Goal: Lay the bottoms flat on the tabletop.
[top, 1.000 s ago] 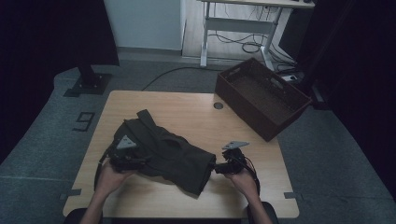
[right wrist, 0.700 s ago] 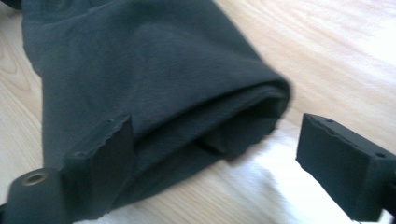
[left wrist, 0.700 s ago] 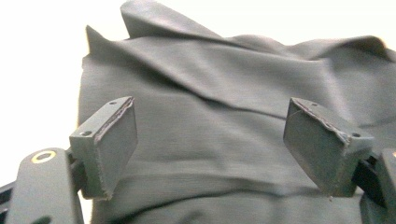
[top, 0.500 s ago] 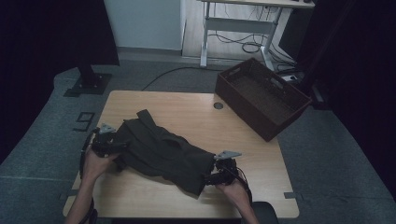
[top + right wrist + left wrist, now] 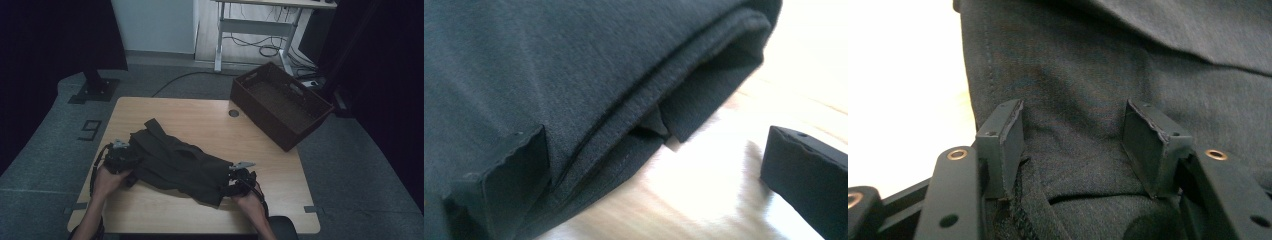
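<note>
Dark crumpled fabric garment on light wooden table. Left gripper half-spread, jaws just closing, cloth between, unpinched. Right gripper wide, just opening, holding nothing.

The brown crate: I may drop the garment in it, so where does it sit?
In the high view the brown crate sits at the table's far right corner, partly overhanging the edge, well apart from the dark garment lying near the front.

The dark garment lies heaped across the desk's near half, from near the left edge toward the right, blocking a straight pass between the hands. The far half is bare wood. The brown crate overhangs the far right corner, walling that side.
</note>
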Available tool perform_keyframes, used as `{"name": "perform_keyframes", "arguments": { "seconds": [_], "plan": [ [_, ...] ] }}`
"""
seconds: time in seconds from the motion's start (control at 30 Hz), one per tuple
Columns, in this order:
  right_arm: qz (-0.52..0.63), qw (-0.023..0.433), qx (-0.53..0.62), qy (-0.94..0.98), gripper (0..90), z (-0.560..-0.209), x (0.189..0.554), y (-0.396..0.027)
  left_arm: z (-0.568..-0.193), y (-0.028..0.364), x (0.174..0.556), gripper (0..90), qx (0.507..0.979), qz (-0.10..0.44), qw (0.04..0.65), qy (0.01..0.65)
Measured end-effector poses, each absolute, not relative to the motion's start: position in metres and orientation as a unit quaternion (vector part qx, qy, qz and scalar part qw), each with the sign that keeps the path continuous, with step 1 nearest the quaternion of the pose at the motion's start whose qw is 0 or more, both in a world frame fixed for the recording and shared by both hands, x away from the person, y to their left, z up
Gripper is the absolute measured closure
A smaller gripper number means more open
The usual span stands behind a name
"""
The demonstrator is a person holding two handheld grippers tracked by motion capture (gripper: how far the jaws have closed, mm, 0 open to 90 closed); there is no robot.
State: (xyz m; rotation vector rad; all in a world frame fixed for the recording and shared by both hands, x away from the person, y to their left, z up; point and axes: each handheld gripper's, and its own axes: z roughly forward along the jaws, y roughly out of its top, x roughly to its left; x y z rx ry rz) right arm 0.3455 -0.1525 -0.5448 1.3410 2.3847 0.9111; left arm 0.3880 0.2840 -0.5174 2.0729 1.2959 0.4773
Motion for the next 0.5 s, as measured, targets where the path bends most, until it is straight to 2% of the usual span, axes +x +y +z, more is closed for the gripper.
{"name": "perform_keyframes", "arguments": {
  "seconds": [0.17, 0.5],
  "plan": [
    [0.307, 0.137, 0.476, 0.813, 0.0, -0.545, 0.359, -0.165, -0.519, 0.276, 0.374, 39.5, 0.793, 0.188, 0.322, 0.483],
    [0.302, 0.151, 0.492, 0.802, 0.0, -0.545, 0.391, -0.185, -0.521, 0.261, 0.346, 27.7, 0.809, 0.181, 0.317, 0.46]
  ]
}}
